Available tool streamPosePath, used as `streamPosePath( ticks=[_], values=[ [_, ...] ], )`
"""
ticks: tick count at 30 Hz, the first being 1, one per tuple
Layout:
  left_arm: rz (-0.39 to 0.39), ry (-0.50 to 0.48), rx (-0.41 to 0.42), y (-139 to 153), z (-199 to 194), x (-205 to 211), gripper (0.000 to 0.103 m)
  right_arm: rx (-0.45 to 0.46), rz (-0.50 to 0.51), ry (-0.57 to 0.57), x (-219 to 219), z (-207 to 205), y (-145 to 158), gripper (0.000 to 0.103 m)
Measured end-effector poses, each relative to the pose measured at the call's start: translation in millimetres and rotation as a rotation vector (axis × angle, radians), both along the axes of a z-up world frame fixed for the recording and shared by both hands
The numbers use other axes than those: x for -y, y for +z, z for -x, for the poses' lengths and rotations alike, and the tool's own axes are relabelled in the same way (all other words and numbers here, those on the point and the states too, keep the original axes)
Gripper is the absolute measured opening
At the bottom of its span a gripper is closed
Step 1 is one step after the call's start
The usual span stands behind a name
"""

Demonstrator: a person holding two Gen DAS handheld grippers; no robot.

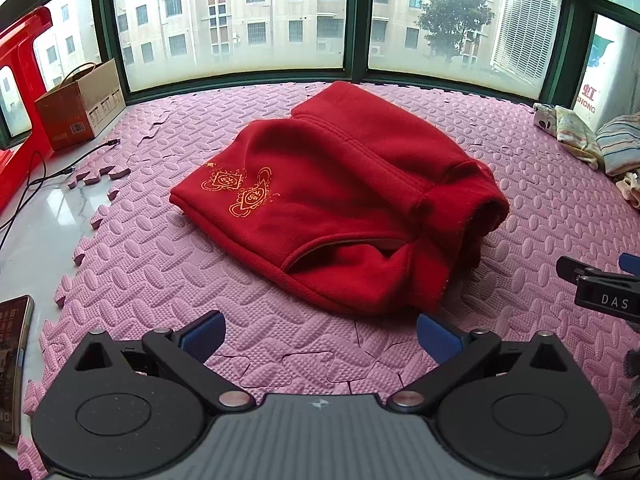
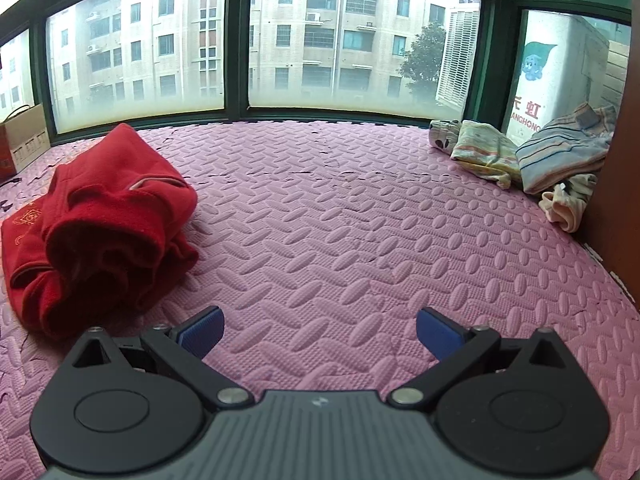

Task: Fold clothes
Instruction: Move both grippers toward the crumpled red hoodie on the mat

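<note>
A: Blue pads tip both tools; the left gripper and right gripper hang with fingers spread wide, holding nothing, over embossed pink foam mat.

B: And the red fleece garment?

A: Folded, thick and soft, mid-mat just ahead of the left gripper. Bare mat stretches rightward to crumpled striped clothes by the window.

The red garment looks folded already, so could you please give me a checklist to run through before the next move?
1. Red garment folded into a compact bundle on the pink mat: ok.
2. Left gripper jaws open, holding nothing: ok.
3. Right gripper jaws open, holding nothing: ok.
4. Unfolded clothes pile waiting at the far right: ok.
5. Bundle's underside lying flat: cannot tell.
</note>
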State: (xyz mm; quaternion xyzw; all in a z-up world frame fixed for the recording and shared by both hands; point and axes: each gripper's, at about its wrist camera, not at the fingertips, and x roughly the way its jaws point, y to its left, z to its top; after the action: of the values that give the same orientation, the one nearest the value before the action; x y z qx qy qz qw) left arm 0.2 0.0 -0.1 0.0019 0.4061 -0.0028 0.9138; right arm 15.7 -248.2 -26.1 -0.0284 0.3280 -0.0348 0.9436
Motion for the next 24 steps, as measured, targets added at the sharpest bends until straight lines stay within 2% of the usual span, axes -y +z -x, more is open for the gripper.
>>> streamPosePath(
  ticks=[18,24],
  values=[
    [-0.007,0.015,-0.029,-4.4,6.1,-6.0,0.103,-0.013,-0.089,0.107,-21.3,27.0,7.2,0.103],
    [-0.011,0.019,-0.026,-4.5,9.2,-7.0,0.103,-0.046,-0.061,0.122,-31.9,27.4,6.8,0.103]
  ],
)
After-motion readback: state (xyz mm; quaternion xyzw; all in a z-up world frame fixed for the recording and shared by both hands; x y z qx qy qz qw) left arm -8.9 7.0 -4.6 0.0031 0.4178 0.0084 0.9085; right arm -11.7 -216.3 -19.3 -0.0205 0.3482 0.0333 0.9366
